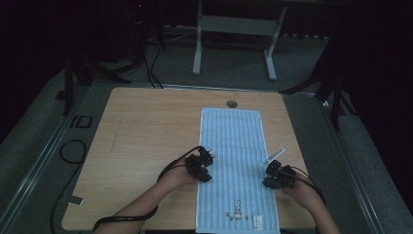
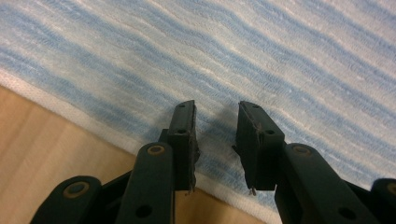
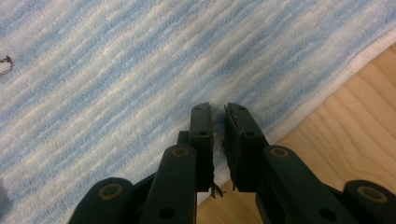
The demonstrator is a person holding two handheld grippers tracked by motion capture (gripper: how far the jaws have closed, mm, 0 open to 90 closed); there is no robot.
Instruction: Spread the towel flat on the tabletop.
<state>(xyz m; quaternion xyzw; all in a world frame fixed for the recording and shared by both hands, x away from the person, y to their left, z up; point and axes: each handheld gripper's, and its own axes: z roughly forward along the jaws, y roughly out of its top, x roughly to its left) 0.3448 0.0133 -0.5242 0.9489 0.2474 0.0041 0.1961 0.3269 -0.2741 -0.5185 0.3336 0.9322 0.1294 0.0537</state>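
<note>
A blue-striped towel (image 1: 234, 165) lies flat on the wooden counter (image 1: 141, 141), running from the middle of the high view down to its bottom edge, right of centre. In that view the left claw (image 1: 208, 158) sits at the towel's left edge, in the lower middle of the frame, and the right claw (image 1: 273, 165) sits at its right edge, lower right. A small printed figure (image 1: 237, 210) and a label (image 1: 257, 222) mark the towel's near end, and a round hole (image 1: 232, 104) in the counter lies just beyond its far end.

The left gripper view brings the left claw (image 2: 215, 126) close: its jaws stand apart with a clear gap, striped cloth (image 2: 243, 60) showing between and behind them, the white hem and bare wood (image 2: 42, 154) at lower left. No fold is pinched, so this claw is open.

The right gripper view shows the right claw (image 3: 218, 123) with its jaws nearly together, only a thin slit left, over the towel's (image 3: 140, 79) hem; bare wood (image 3: 355, 126) fills the lower right. Whether cloth is caught in that slit cannot be told. A dark stitched mark (image 3: 5, 65) sits at the far left edge.
</note>
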